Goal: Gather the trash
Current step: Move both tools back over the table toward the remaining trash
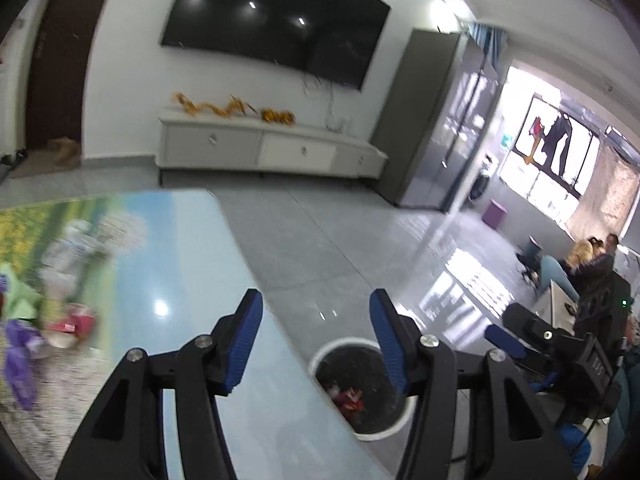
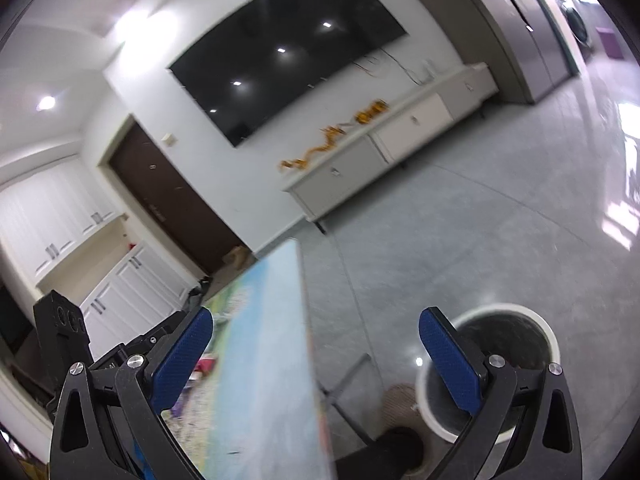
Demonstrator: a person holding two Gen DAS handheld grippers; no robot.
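Left wrist view: both claws hang released and empty above the surface's (image 1: 188, 240) right edge. Left claw (image 1: 316, 344) hovers over the white bin (image 1: 394, 432) on the floor, red wrappers (image 1: 348, 398) inside; blurred purple and red trash (image 1: 24, 344) lies at the surface's left edge. Right claw (image 2: 316, 360) spans surface edge and bin.
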